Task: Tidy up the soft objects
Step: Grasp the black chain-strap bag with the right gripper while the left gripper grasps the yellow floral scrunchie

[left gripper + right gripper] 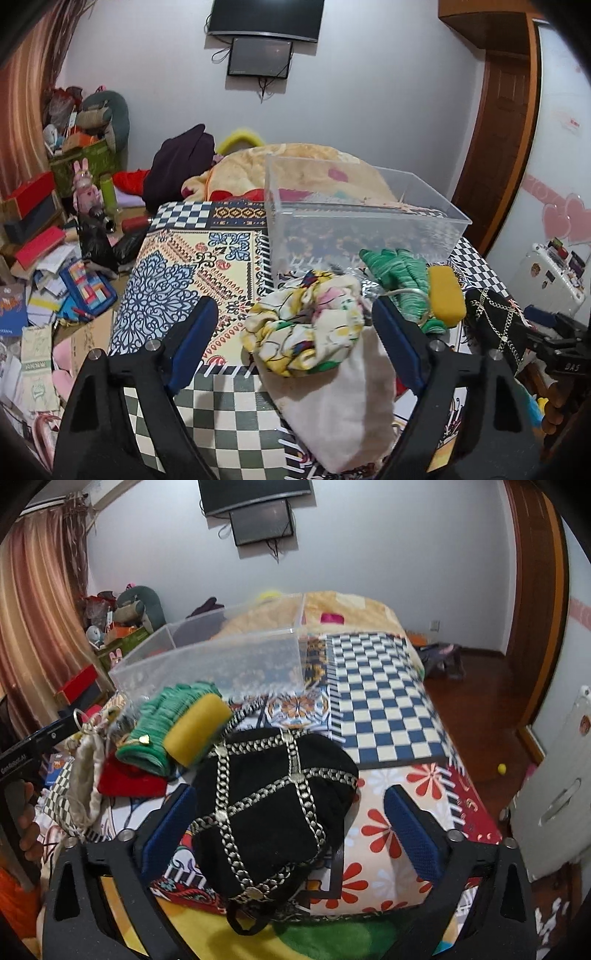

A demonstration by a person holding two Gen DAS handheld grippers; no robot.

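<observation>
Scrunchie between spread left claw

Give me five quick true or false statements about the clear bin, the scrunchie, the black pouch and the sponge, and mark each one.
1. The clear plastic bin holds the floral scrunchie. False: the floral scrunchie lies in front of the bin, on top of a white cloth bag.
2. The left hand-held gripper is open, one finger on each side of the scrunchie. True.
3. The right hand-held gripper is clamped on the black chain pouch. False: its fingers stand wide apart around the black chain pouch.
4. The yellow sponge rests against the green fabric item. True.
5. The sponge is blue. False: it is yellow.
</observation>
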